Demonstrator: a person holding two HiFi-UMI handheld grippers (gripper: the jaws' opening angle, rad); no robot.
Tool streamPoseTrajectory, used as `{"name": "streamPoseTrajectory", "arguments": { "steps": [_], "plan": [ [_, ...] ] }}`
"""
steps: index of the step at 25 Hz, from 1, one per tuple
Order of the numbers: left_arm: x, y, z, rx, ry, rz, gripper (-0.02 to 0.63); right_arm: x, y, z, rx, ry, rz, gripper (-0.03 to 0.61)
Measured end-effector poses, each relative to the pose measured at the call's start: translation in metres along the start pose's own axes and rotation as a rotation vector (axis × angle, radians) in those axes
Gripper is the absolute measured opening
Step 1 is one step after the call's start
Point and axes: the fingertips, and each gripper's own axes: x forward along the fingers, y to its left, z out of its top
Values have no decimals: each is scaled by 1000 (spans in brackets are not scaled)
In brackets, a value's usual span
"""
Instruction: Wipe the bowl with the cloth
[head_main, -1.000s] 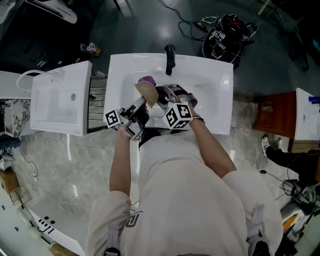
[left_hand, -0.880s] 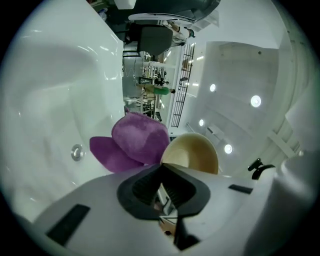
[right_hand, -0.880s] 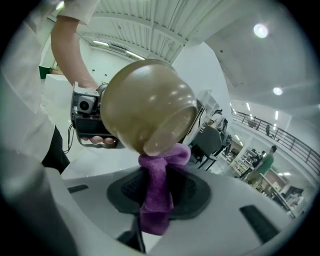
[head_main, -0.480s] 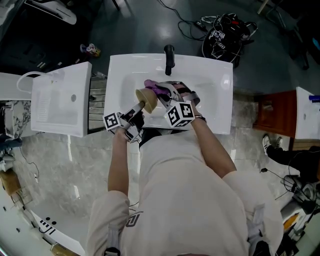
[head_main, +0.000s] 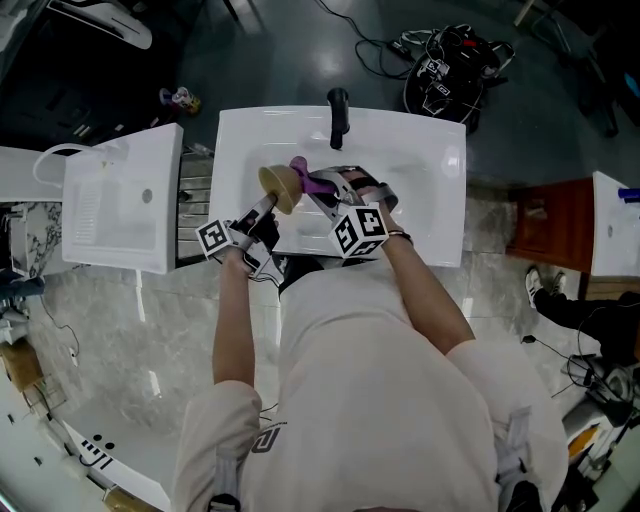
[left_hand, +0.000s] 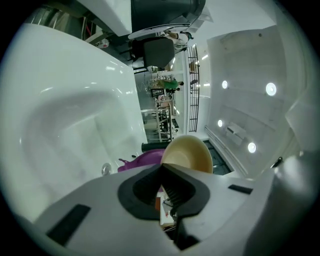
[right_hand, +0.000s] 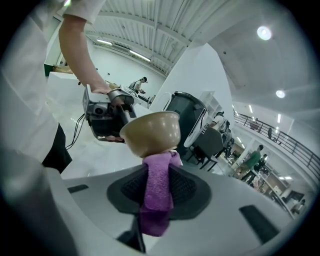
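A white sink (head_main: 438, 150) stands on the floor (head_main: 130, 330), which is pale and marbled on the near side and dark beyond. A black tap (head_main: 340, 116) rises from the middle of the sink's far edge. To the left lies a second white basin (head_main: 110, 200), with a metal grate (head_main: 196, 208) between the two. A tangle of cables (head_main: 455, 68) lies on the dark floor past the sink's far right corner. A reddish-brown wooden box (head_main: 546, 230) stands to the right.

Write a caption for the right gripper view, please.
Right gripper holds a purple cloth against the tan bowl gripped by the left gripper.
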Motion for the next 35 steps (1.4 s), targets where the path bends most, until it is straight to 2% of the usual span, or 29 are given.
{"name": "streamPoseTrajectory", "arguments": {
  "steps": [5,11,13,18,21,26,29,35],
  "plan": [
    [9,-19,-9,69,89,-36,12,2,4,-2,-16,8,11,89],
    [12,-22,-32,122,210,-28,12,1,-4,-5,0,25,-12,89],
    [12,-17,-39,140,243,-11,12,1,-5,-7,28,24,-16,89],
    [5,6,-43,247,324,106,15,2,-2,-12,36,39,0,89],
    [2,11,-42,252,323,134,14,2,-5,-17,94,43,-11,89],
    [1,36,-42,340,327,254,12,0,-21,-21,158,43,-61,89],
    [5,45,-38,313,267,279,12,1,-21,-20,201,36,-50,89],
    [4,56,-16,215,105,326,12,0,-14,-21,184,42,-15,89]
  ]
}}
